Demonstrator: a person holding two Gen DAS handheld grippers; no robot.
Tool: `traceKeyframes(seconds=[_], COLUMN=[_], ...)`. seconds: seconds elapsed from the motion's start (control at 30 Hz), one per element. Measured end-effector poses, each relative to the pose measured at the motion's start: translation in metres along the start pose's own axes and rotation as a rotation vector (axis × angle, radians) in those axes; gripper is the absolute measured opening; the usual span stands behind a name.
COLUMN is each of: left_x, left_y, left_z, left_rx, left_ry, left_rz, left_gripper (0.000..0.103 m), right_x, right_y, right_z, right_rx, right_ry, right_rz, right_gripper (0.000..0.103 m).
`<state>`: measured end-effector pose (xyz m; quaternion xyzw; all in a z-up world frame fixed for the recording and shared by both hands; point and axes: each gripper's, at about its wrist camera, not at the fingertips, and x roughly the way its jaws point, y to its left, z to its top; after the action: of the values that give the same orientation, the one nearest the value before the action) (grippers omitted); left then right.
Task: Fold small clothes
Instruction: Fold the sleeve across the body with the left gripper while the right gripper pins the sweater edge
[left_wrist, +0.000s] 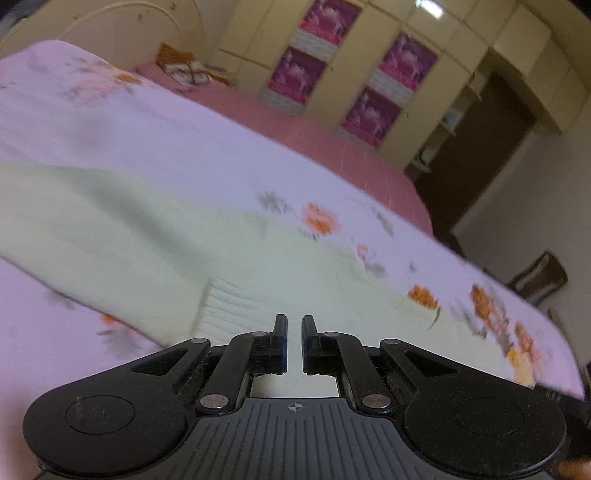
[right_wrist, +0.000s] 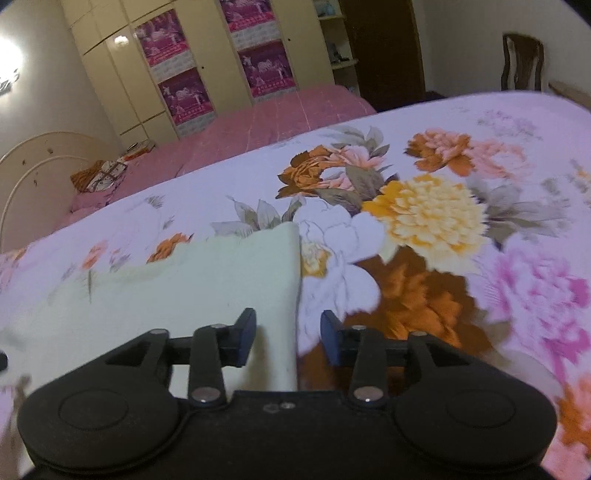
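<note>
A floral bedspread (right_wrist: 424, 206) covers the bed, with one pale green garment (left_wrist: 147, 236) lying flat on it. The left gripper (left_wrist: 294, 326) hangs over it, fingers nearly closed on nothing; the right gripper (right_wrist: 288, 325) is spread wide over the garment's edge.

Pale green-cream garment (left_wrist: 155, 236) spread flat on the floral bedspread, filling the left and centre of the left wrist view, blurred. A ribbed band sits at lower centre there, just above the frame's bottom middle. In the right wrist view the garment (right_wrist: 207, 280) lies lower left, its straight right edge running down the frame's middle, top corner squared.
</note>
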<state>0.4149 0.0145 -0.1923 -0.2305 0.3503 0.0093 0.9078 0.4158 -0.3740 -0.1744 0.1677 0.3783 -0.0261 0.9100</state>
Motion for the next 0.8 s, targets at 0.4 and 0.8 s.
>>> traceKeyframes(seconds=[0.4, 0.8], left_x=[0.028, 0.015], left_y=[0.017, 0.006], left_z=[-0.01, 0.001], left_rx=[0.006, 0.035], left_ry=[0.001, 0.055], left_rz=[0.014, 0.054], left_gripper=[0.005, 0.013], right_x=[0.046, 0.04], right_y=[0.006, 0.037], right_z=[0.017, 0.011], right_rx=[-0.099, -0.197], right_ry=[-0.041, -0.011], right_rz=[-0.118, -0.102], right_gripper=[0.005, 0.027])
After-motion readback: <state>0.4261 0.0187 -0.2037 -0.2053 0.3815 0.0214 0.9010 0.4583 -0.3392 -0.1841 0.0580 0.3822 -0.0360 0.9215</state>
